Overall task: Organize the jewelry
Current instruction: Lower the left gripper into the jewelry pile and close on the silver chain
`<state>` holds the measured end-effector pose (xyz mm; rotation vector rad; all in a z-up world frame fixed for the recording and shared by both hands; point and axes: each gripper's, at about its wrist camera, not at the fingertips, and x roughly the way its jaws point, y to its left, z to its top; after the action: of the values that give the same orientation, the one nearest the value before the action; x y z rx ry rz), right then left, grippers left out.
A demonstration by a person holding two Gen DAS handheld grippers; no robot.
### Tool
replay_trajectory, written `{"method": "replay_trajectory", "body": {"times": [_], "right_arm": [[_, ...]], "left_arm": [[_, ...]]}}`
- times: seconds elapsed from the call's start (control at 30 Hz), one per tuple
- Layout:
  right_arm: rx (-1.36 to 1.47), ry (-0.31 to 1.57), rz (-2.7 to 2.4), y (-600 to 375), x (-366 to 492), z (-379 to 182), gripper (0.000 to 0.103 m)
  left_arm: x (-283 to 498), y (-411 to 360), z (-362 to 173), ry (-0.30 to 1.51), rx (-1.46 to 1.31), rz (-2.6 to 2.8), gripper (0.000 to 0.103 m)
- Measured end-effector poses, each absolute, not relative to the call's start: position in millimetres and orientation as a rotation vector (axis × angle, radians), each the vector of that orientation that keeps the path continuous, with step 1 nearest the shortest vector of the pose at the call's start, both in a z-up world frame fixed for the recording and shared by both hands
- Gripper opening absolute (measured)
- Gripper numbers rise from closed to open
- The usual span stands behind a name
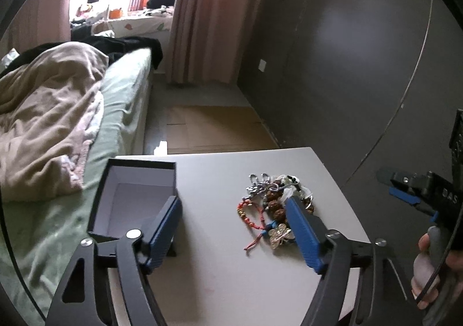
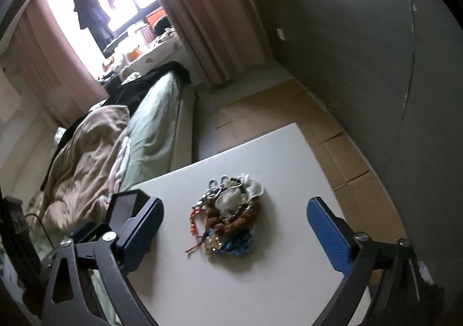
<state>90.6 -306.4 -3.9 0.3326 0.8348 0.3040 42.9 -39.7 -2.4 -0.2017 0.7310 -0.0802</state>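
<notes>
- Blue-padded fingers of the left gripper fill the lower part of the left wrist view; the jaws are spread wide and nothing is held between them.
- Its right finger pad is seen overlapping the near right edge of the jewelry pile; whether it touches the pile or hangs above it cannot be told.
- A tangle is formed by the pile at centre right of that frame: a silver chain at the top, brown bead strands in the middle, a red cord bracelet on the left, a gold flower piece at the bottom.
- The pile is probably gathered in one heap on the white table so that pieces can be lifted out one at a time.
- An open dark box with a pale lining is set at lower left, on the table's left edge and apart from the pile; it is judged to be the place meant for the sorted pieces, and no jewelry is seen in the part of it that shows.
- The right gripper is seen in the lower half of the right wrist view, its jaws wide apart and empty, the pile framed between them from above as if for an approach.
- A bed with a rumpled blanket is visible at the left of the frame.
</notes>
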Motion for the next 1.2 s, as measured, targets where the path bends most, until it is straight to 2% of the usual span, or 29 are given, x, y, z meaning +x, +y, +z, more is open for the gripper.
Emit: {"method": "replay_trajectory", "body": {"times": [0.03,0.17,0.23,0.4,0.5,0.53,0.7,1.2], "right_arm": [[0.346,0.844,0.299,-309.4,94.1,-5.9,0.087],[0.402,0.873,0.281,-319.5,106.0,-15.1,0.078],[0.453,0.89,0.279,-325.2,112.5,-21.2,0.073],[0.567,0.938,0.3,-330.6,126.0,-37.0,0.068],[0.618,0.958,0.314,-332.8,132.7,-44.6,0.065],[0.637,0.965,0.321,-332.4,134.6,-47.2,0.064],[0.686,0.971,0.332,-337.8,140.9,-51.9,0.064],[0.773,1.019,0.296,-357.6,162.9,-73.5,0.064]], "left_arm": [[45.1,-40.8,-2.8,0.733,-0.202,-0.086,0.07],[58.8,-50.8,-3.6,0.743,-0.198,-0.123,0.064],[67.1,-57.0,-6.0,0.76,-0.189,-0.139,0.056],[88.1,-72.8,-16.4,0.815,-0.181,-0.164,0.05],[104.8,-83.0,-25.8,0.865,-0.163,-0.175,0.038],[109.5,-85.1,-28.4,0.879,-0.167,-0.178,0.037],[129.3,-89.6,-38.8,0.932,-0.18,-0.179,0.033],[201.2,-92.3,-65.4,1.128,-0.142,-0.097,0.033]]}}
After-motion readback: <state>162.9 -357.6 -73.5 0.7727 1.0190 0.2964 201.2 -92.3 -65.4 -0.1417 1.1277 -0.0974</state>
